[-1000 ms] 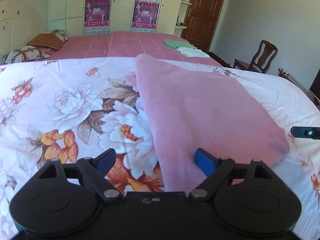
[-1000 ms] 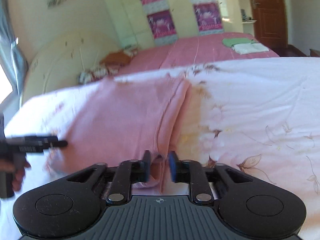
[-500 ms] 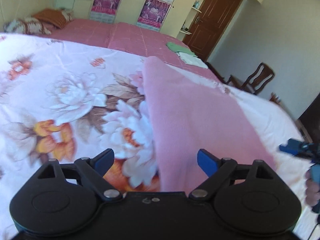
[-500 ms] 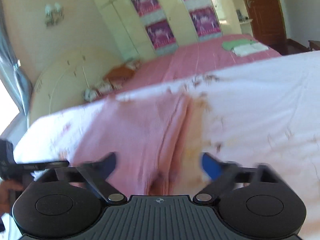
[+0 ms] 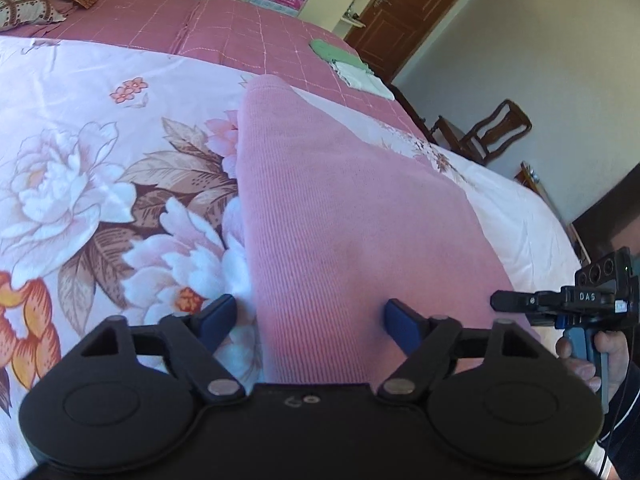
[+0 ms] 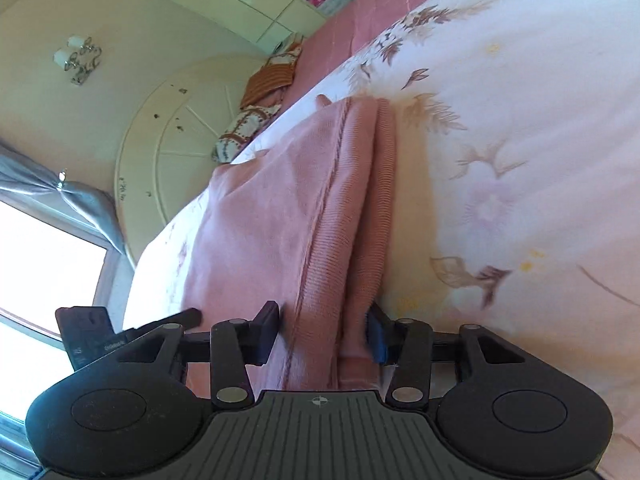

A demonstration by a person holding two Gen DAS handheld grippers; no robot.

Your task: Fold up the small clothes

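Both hand-held grippers stand with their fingers spread and nothing clamped: the left gripper (image 5: 310, 318) straddles the near left edge of the garment, and the right gripper (image 6: 322, 334) straddles the layered edge on the near right side, its pads at either side of the cloth but, as far as I can tell, not pinching it. Beneath them, the floral white-and-pink bedspread (image 5: 80, 168) is soft and yielding, so a closing finger could gather bedding along with the cloth. On it lies the pink ribbed knit garment (image 5: 340, 220), folded lengthwise into a long strip running from near to far; in the right wrist view its stacked folds (image 6: 360, 208) lie side by side with a groove between them. My guess is that the main risk lies there: a grip that takes only the upper layer would let the lower ones slide and undo the fold. Uneven lifting by the two sides would skew the next fold, and the knit looks stretchy enough to sag
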